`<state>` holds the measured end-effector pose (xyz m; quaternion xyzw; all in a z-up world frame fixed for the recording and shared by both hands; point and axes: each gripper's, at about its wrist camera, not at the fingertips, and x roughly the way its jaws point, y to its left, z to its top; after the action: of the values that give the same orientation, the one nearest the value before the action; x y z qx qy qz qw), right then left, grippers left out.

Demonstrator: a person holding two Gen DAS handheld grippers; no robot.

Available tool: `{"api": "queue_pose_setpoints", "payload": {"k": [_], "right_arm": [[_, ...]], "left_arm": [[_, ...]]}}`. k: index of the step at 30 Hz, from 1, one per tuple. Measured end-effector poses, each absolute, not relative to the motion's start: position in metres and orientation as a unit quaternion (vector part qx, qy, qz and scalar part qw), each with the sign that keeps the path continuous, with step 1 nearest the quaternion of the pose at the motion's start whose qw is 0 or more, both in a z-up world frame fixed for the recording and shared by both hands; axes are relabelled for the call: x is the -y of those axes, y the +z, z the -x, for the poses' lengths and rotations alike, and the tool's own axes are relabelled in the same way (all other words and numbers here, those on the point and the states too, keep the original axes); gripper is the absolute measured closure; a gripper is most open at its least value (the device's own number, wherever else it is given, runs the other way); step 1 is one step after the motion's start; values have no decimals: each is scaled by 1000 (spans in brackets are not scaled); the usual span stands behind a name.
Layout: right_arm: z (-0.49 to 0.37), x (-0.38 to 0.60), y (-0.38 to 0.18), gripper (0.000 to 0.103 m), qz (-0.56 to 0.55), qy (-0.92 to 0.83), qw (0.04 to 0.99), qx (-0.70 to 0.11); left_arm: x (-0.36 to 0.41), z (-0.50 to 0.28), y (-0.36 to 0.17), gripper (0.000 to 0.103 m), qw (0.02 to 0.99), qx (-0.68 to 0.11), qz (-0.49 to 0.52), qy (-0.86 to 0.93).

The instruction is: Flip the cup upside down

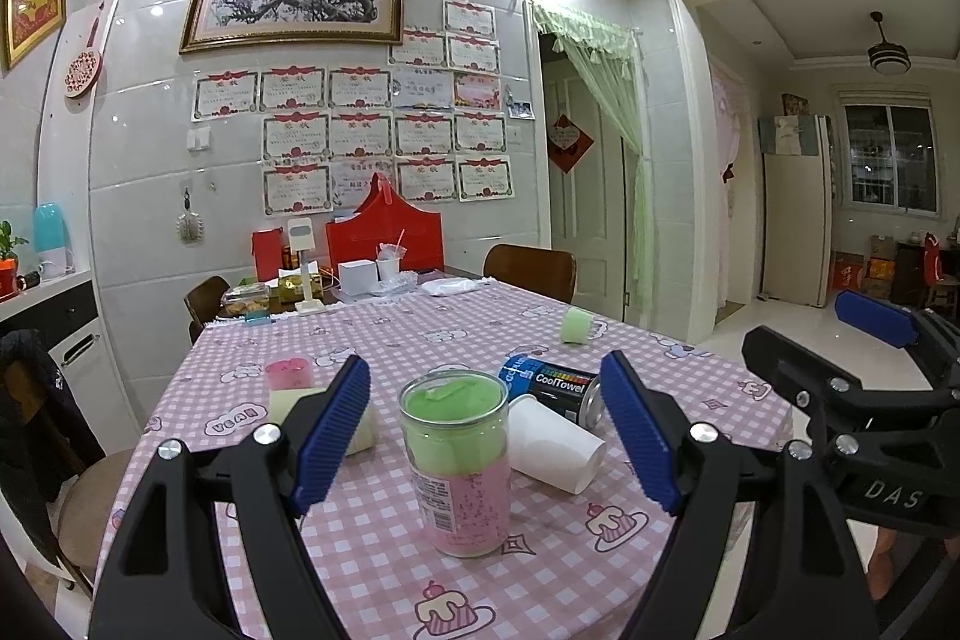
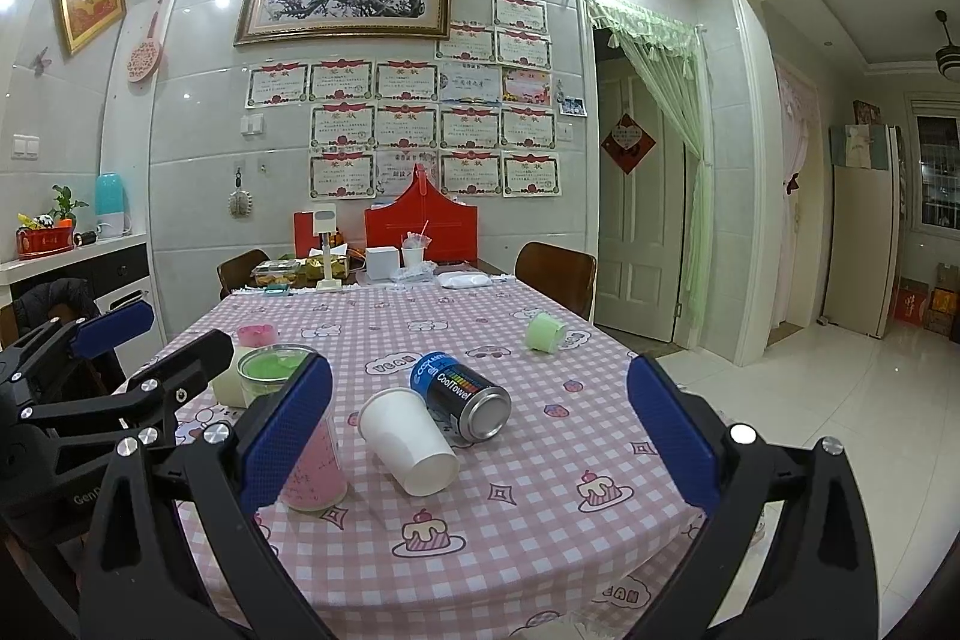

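A white paper cup (image 1: 555,441) lies on its side on the pink checked tablecloth, its mouth toward the near right. It also shows in the right wrist view (image 2: 409,439). My left gripper (image 1: 486,439) is open and empty above the near table edge, its blue pads on either side of a clear canister (image 1: 457,463). My right gripper (image 2: 480,436) is open and empty, and the cup lies between its fingers, further out on the table. The right gripper also shows in the left wrist view (image 1: 840,370).
A clear canister with green and pink towels (image 2: 300,430) stands left of the cup. A CoolTowel can (image 2: 462,394) lies just behind the cup. A green cup (image 2: 545,332), a pink cup (image 2: 256,334) and a pale cup (image 1: 360,430) lie around. Chairs and clutter are at the far end.
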<state>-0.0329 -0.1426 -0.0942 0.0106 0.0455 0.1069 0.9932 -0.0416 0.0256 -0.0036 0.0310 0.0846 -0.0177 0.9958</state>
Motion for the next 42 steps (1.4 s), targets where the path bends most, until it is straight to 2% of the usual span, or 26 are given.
{"api": "queue_pose_setpoints", "payload": {"k": [42], "right_arm": [[33, 145, -97, 8, -13, 105, 993, -48]], "left_arm": [[-31, 43, -7, 25, 996, -84, -33, -13]]}}
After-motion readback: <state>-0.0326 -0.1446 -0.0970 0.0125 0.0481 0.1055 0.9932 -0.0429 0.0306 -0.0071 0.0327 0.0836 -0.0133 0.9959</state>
